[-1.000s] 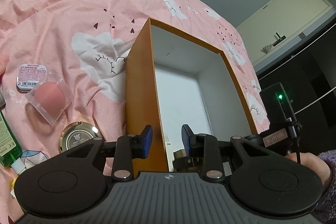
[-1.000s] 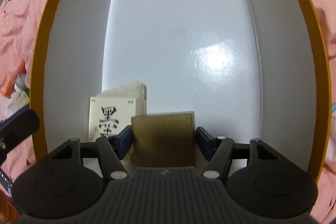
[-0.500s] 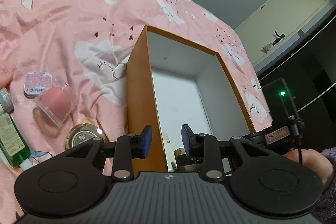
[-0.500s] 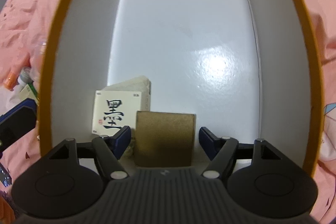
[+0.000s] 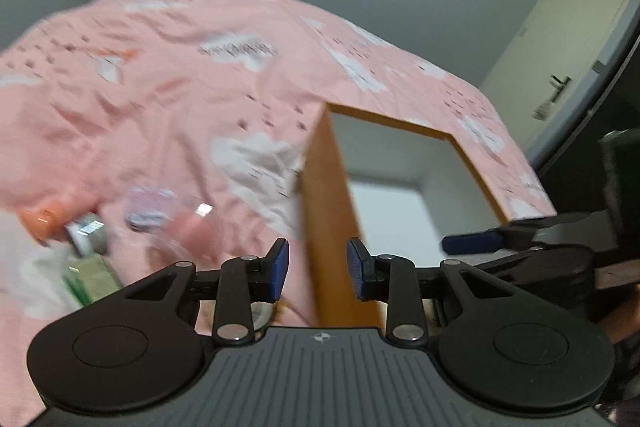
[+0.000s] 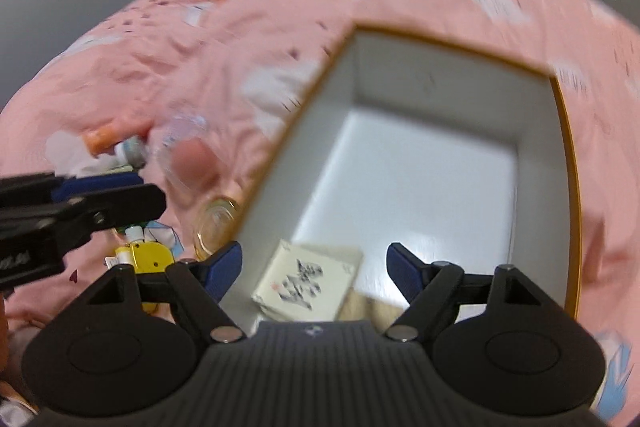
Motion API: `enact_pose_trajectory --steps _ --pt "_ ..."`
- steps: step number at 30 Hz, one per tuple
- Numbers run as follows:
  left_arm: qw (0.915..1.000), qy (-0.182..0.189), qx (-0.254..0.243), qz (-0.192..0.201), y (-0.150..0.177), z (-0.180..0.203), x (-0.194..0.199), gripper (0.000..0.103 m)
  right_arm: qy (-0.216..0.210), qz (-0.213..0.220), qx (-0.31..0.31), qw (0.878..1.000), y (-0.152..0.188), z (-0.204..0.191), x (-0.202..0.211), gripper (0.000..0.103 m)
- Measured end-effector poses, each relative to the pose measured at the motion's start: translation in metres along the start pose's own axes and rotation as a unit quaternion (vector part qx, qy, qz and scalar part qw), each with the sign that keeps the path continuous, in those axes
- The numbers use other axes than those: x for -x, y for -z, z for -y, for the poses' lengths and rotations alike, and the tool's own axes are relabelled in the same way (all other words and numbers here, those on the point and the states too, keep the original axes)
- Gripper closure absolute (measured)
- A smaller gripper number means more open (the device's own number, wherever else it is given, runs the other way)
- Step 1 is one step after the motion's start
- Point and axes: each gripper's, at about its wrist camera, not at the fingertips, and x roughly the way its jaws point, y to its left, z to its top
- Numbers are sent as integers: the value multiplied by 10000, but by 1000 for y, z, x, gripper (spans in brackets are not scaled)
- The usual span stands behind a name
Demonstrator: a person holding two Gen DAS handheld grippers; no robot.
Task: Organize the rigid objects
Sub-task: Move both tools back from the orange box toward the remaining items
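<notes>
1. Clearing the box (image 6: 440, 163) after a drop: the right gripper (image 6: 314, 267) hangs above the near end of the box, its jaws opening with nothing between them. A white card (image 6: 308, 281) with black characters lies on the box floor just below, beside a tan item (image 6: 360, 303) mostly hidden under the gripper body.
2. Left gripper (image 5: 316, 267): its jaws are nearly closed and hold nothing; they straddle the line of the box's near orange wall (image 5: 332, 227) without visibly touching it.
3. Items left to sort lie on the pink bed cover (image 5: 160, 87), left of the box: a pink sponge in a clear case (image 6: 192, 163), a round gold compact (image 6: 216, 223) just beside the box wall, a yellow item (image 6: 148, 259), an orange-capped tube (image 6: 104, 139) and a green bottle (image 5: 92, 283). Both views are blurred, so finer detail cannot be told.
4. Doing the step well, as a judgement: lift the right gripper straight out until its fingers clear the rim, so the wall is not knocked and the card stays flat.
5. Next pick, as a judgement: the compact is nearest, but low and round; spread the jaws wide, come down square over it, and close across its widest part.
6. Risk: the soft cover gives under pressure, so a hard press may tip neighbouring items.
</notes>
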Motion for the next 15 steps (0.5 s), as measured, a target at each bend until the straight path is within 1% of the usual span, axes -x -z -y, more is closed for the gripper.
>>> enact_pose_trajectory --steps 1,3,5,7,10,15 --pt "9999 -63 -6 84 0 -5 3 68 2 144 206 9997 -2 -7 3 24" --pt "9996 -203 19 205 1 -14 10 68 -20 400 621 9973 -7 -24 7 17" --pt "9989 -360 112 267 2 -25 15 68 -87 570 984 9935 -7 -43 8 13" --pt "9983 -434 261 274 2 -38 20 68 -135 686 1295 9891 -8 -61 9 13" --pt "9971 -593 431 190 2 -58 26 68 -229 728 1449 9865 -10 -79 5 13" --pt "9937 -642 917 -81 7 -91 27 68 -474 687 1419 9864 -8 -105 -12 13"
